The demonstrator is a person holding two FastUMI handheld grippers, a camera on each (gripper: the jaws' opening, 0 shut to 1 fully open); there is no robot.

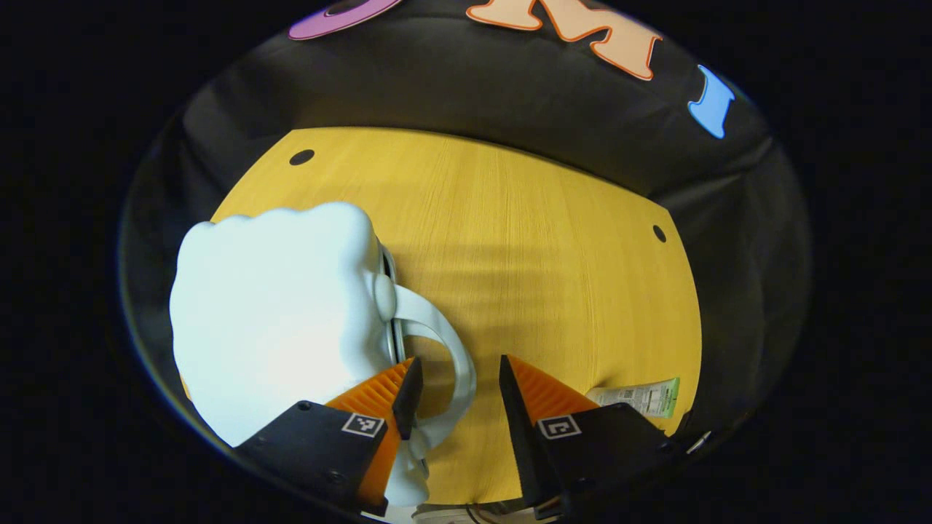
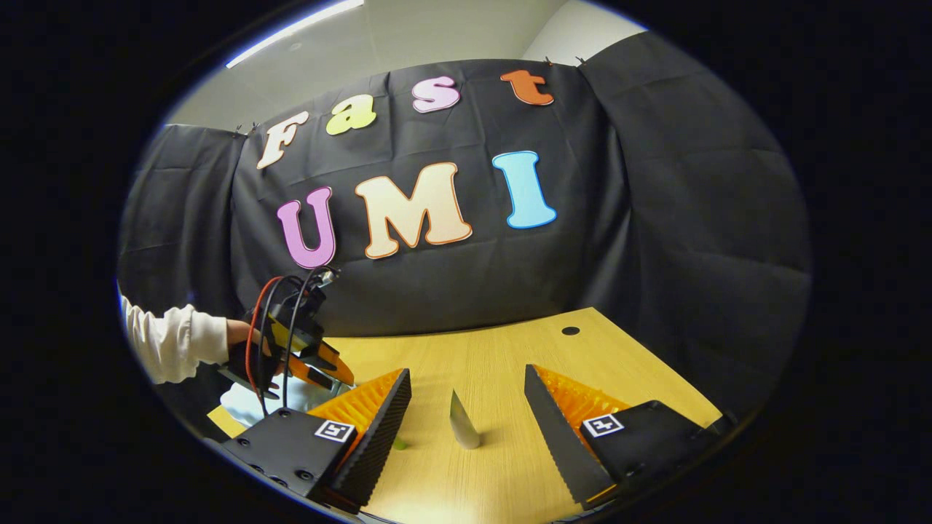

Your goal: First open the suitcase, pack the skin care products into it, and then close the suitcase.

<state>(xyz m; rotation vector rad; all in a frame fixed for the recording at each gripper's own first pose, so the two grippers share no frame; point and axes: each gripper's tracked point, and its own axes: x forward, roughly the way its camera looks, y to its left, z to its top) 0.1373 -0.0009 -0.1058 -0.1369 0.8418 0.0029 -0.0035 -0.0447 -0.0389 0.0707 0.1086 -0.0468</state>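
Left gripper view: looking down on the wooden table [image 1: 553, 262], with the left gripper [image 1: 453, 389] spread wide and grasping nothing; hanging just over the pale blue suitcase [image 1: 277, 320], a small rounded, lumpy shell lying on the left part of the table; lid down, a metal seam running along its right edge, so judged unopened as yet; white handle [image 1: 444, 342] looping out from that edge, passing just beside the left finger and partly into the gap between the two, though neither finger can be seen pressing on it; probably lined up this way to catch the handle or the seam and lift the lid, opening being the first step of the task; a green-capped tube [image 1: 641, 397] lying flat near the table's right edge, just beyond the right finger, likely one of the skin care products waiting to be packed.

Right gripper view: right gripper [image 2: 467, 422] likewise released, jaws wide apart, held low above the table and aimed along it; a small silvery tube [image 2: 463, 422] standing upright on the wood between the fingers, apart from both, perhaps the next product to go in; farther left, the other gripper held by a hand in a white sleeve [image 2: 175, 342], poised above a glimpse of the pale suitcase; seemingly parked out of the way while the lid gets dealt with.
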